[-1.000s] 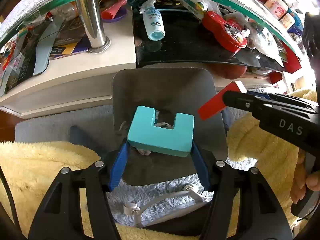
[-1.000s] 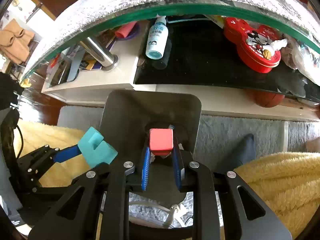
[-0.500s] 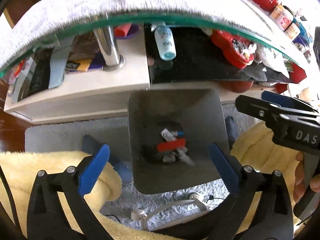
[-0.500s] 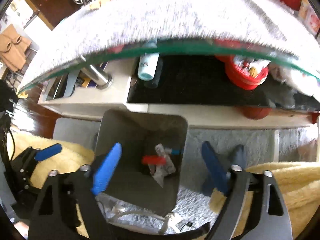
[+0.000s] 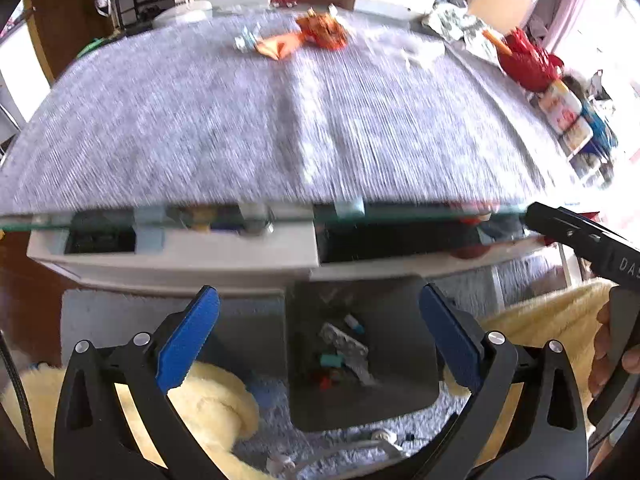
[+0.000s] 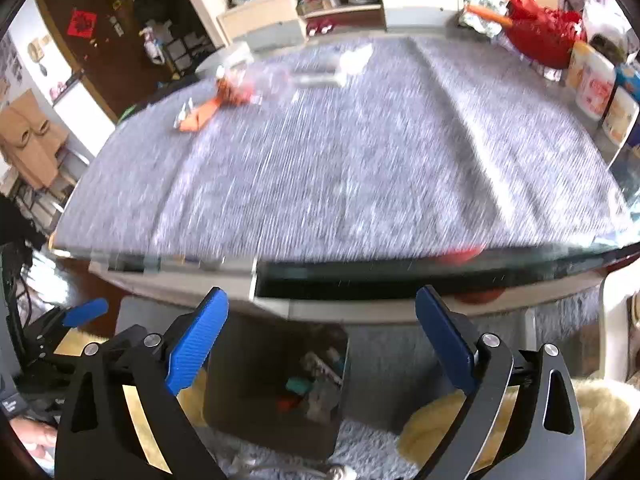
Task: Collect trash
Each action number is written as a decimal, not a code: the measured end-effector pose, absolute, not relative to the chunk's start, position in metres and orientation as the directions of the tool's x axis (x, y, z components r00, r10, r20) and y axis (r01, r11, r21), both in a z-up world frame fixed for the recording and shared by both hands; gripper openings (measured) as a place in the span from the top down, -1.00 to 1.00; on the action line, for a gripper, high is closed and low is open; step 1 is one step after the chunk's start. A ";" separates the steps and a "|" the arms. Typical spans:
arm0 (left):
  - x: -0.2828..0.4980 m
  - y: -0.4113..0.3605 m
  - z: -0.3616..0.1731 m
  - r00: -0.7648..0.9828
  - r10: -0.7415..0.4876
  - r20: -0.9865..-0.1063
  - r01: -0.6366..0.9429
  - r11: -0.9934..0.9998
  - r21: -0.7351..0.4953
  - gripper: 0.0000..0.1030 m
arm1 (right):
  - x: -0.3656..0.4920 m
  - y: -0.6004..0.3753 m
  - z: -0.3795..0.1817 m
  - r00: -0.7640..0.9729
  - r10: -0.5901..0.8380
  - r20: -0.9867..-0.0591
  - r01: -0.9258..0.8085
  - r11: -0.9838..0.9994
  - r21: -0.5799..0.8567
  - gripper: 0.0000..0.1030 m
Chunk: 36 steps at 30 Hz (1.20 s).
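A grey trash bin (image 5: 404,392) stands on the floor below the table edge; it also shows in the right wrist view (image 6: 240,360). Inside lie a teal block (image 5: 330,359), a red block (image 5: 323,380) and crumpled wrappers (image 5: 345,345). My left gripper (image 5: 320,332) is open and empty above the bin. My right gripper (image 6: 322,330) is open and empty too. Orange wrappers (image 5: 320,34) lie at the far side of the grey table mat (image 5: 280,120); they show in the right wrist view (image 6: 224,98). A white scrap (image 6: 352,60) lies beyond.
Red bag (image 6: 544,36) and jars (image 6: 592,84) stand at the table's right end. A glass table edge (image 5: 160,216) with a shelf below faces me. Yellow fleece (image 5: 208,400) lies beside the bin. The other gripper (image 5: 580,236) is at right.
Both grippers opened and dropped the teal and red blocks into the bin, then rose so that the table top came into view.
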<state>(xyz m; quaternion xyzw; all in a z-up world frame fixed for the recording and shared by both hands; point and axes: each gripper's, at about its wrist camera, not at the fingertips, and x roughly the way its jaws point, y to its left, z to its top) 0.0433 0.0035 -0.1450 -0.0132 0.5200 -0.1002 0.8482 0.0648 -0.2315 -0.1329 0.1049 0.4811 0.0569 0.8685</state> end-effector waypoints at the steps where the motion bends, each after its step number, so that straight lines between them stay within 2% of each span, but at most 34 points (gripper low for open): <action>1: 0.048 0.005 -0.142 0.447 -0.179 -0.876 0.152 0.981 -0.123 -0.84 | 0.069 -0.233 -0.130 0.535 0.196 -0.822 0.005 0.972 0.235 -0.86; 14: 0.137 0.041 -0.110 0.533 -0.104 -0.839 0.099 0.993 -0.060 -0.84 | 0.158 -0.202 -0.103 0.588 0.210 -0.781 -0.053 0.974 0.222 -0.86; 24: 0.208 0.055 -0.101 0.550 -0.101 -0.829 0.110 0.993 -0.048 -0.83 | 0.221 -0.170 -0.101 0.594 0.220 -0.774 -0.101 0.975 0.200 -0.85; 29: 0.249 0.056 -0.105 0.545 -0.118 -0.830 0.113 0.991 -0.066 -0.40 | 0.246 -0.162 -0.103 0.595 0.225 -0.772 -0.118 0.974 0.193 -0.85; 36: 0.301 0.048 -0.118 0.535 -0.120 -0.836 0.135 0.989 -0.056 -0.29 | 0.267 -0.147 -0.109 0.606 0.206 -0.769 -0.158 0.978 0.137 -0.76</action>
